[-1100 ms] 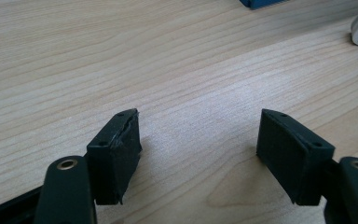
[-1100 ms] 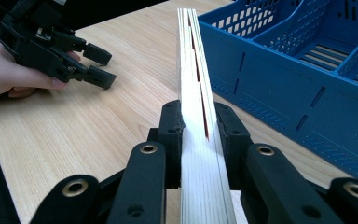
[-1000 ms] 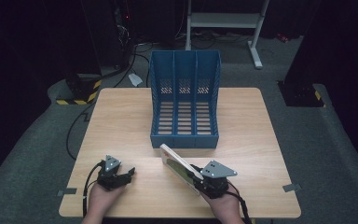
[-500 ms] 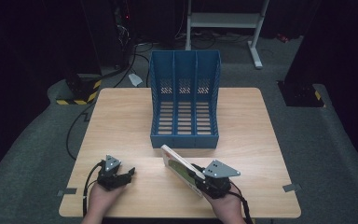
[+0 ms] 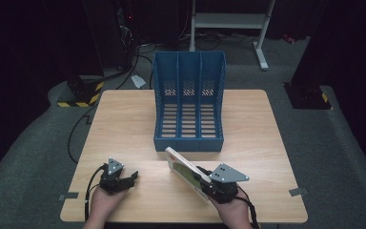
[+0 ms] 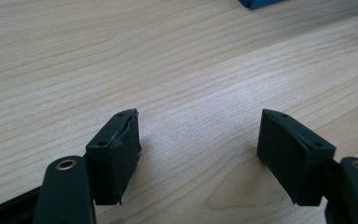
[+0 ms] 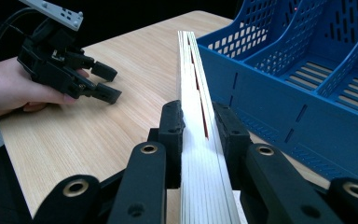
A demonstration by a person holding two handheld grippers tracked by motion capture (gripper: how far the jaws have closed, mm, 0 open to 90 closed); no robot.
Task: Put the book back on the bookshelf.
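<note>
Your right gripper (image 7: 198, 126) clamps the thin white book (image 7: 196, 116) on edge, near the blue three-slot plastic file rack (image 5: 189, 102), ready for slotting; your left gripper (image 6: 200, 154) rests open, empty, on the near-left of the wooden table (image 5: 124, 124).

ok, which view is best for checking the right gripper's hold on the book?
Right gripper view: both pads press the book edge-on. The high view shows the book tilted in the right gripper, contact hidden.
</note>
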